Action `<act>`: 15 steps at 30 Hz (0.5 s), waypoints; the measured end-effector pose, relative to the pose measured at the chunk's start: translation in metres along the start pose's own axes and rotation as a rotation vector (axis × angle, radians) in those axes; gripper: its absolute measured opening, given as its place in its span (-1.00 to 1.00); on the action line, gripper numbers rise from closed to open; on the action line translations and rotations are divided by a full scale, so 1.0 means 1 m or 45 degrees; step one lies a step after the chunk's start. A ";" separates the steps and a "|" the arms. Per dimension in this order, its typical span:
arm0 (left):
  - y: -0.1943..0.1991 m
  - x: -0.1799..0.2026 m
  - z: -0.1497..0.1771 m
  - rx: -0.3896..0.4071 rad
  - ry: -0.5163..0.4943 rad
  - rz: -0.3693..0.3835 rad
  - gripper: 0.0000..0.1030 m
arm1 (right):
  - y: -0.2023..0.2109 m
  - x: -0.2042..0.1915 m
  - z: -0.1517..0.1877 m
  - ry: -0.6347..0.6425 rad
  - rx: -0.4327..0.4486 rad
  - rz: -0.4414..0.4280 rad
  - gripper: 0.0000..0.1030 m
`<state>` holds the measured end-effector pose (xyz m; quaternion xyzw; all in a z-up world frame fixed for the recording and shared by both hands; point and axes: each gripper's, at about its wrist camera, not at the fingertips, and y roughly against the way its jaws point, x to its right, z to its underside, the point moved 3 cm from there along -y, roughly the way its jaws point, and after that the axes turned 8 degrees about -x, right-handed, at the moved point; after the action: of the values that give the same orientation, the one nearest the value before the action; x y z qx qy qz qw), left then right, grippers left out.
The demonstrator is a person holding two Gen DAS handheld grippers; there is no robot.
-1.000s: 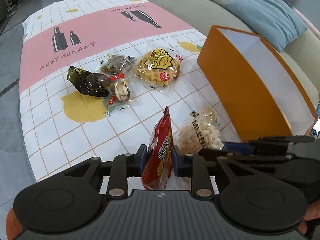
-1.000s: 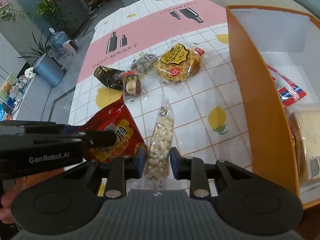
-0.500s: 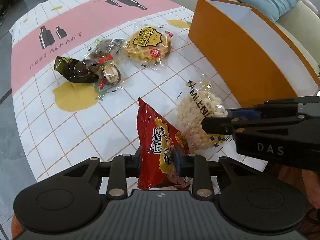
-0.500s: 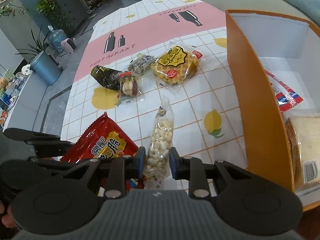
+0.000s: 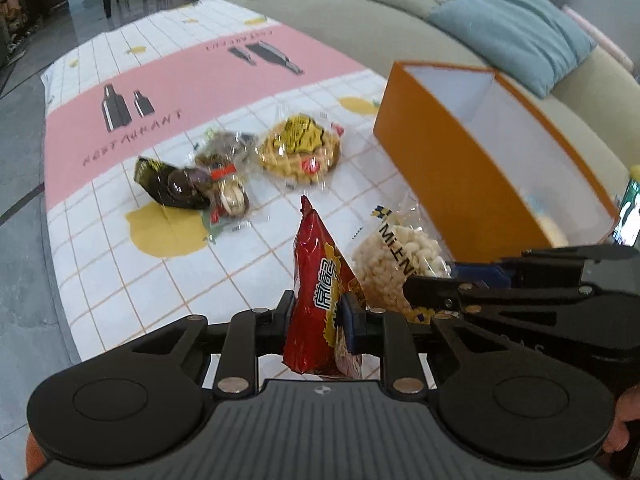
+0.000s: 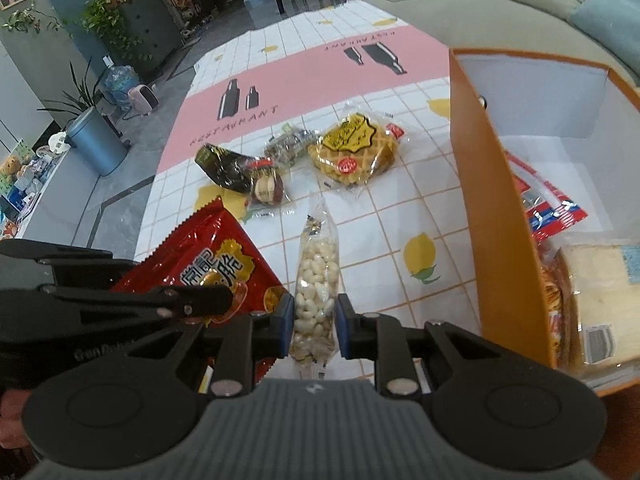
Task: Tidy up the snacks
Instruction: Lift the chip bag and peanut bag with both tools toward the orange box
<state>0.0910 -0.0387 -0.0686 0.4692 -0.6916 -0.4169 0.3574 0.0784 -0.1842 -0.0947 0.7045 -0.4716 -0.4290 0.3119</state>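
My left gripper (image 5: 316, 314) grips a red snack bag (image 5: 316, 280) by its lower end, jaws still closing on it; the bag stands upright above the tablecloth. Just to its right, my right gripper (image 6: 316, 320) pinches a clear bag of white puffs (image 6: 316, 276), jaws also closing, pads against the bag. In the left wrist view that bag of puffs (image 5: 392, 260) hangs from the right gripper (image 5: 432, 284). The orange box (image 6: 492, 208) stands open at the right, close to both grippers.
A waffle pack (image 6: 352, 152), a dark wrapper (image 6: 224, 168), a round biscuit pack (image 6: 266, 188) and a clear candy pack (image 6: 288, 144) lie mid-table. In the box are a red-and-white packet (image 6: 548, 208) and wrapped bread (image 6: 600, 280). A sofa (image 5: 360, 12) stands behind.
Both grippers have come up a little with their bags. The jaws of each have narrowed on the bag between them. The snacks on the cloth have not moved.
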 end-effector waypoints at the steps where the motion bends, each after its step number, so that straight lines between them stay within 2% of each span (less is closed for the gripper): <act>1: 0.006 0.001 -0.002 0.018 0.004 -0.001 -0.50 | 0.005 -0.001 -0.001 0.003 0.014 0.000 -0.62; 7: 0.041 0.012 -0.020 0.152 0.010 0.002 -0.50 | 0.044 -0.006 -0.005 0.044 0.137 0.009 -0.62; 15: 0.074 0.039 -0.060 0.306 -0.017 0.109 -0.50 | 0.098 0.000 -0.017 0.123 0.312 0.112 -0.62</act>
<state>0.1058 -0.0745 0.0269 0.4759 -0.7584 -0.3186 0.3113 0.0548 -0.2195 -0.0045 0.7357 -0.5353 -0.3198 0.2645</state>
